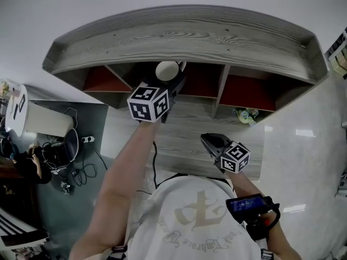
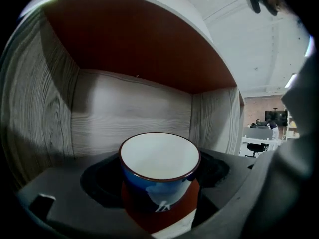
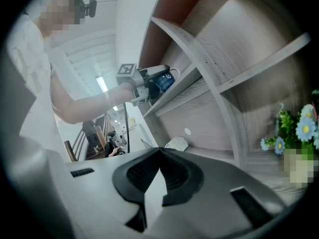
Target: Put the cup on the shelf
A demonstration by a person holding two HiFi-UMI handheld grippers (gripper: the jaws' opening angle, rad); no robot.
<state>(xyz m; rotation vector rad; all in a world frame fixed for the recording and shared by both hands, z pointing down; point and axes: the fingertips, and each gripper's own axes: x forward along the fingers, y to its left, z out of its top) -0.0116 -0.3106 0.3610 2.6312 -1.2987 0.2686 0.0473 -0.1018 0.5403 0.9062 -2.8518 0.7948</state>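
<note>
The round cup is white inside, with a thin dark red rim, a deep blue upper band, a red lower band and a pale bird-like figure on its side. It stands upright between the black fingers of the left gripper, which are clenched on it, inside a compartment of the grey wood-grain shelf. No view shows whether its base touches the shelf board.

The left gripper view shows the compartment closely: grey grained side walls and back, and a red-brown panel overhead. The head view shows only the cup's white mouth, but it places that compartment left of centre in the upper row, above the grey wood surface. The right gripper view shows the cup from the side, at the compartment's front edge. It also shows a small bunch of blue and white flowers on the surface.

The right gripper hangs lower, over the surface. Its fingers are closed tip to tip with nothing between them.
</note>
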